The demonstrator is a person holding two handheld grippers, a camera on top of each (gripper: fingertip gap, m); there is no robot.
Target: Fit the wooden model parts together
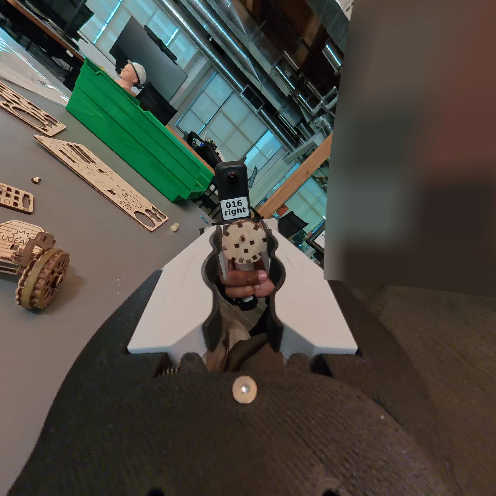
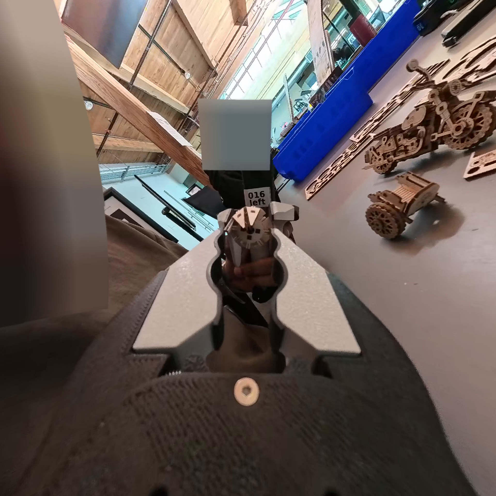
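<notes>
Both my grippers meet nose to nose above the grey table [image 1: 88,241]: left gripper [image 1: 243,241] pinches a notched wooden disc [image 1: 243,245], right gripper [image 2: 249,234] clamps a matching disc [image 2: 251,233], faces touching.

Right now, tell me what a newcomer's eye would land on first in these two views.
First, the round notched wooden disc held up in the air between the tips of the two grippers, which face each other. Next, the finished wooden motorcycle model on the grey table, with a small wheeled wooden cart in front of it. Last, the bright green bin beyond the flat cut-out wooden sheets.
</notes>
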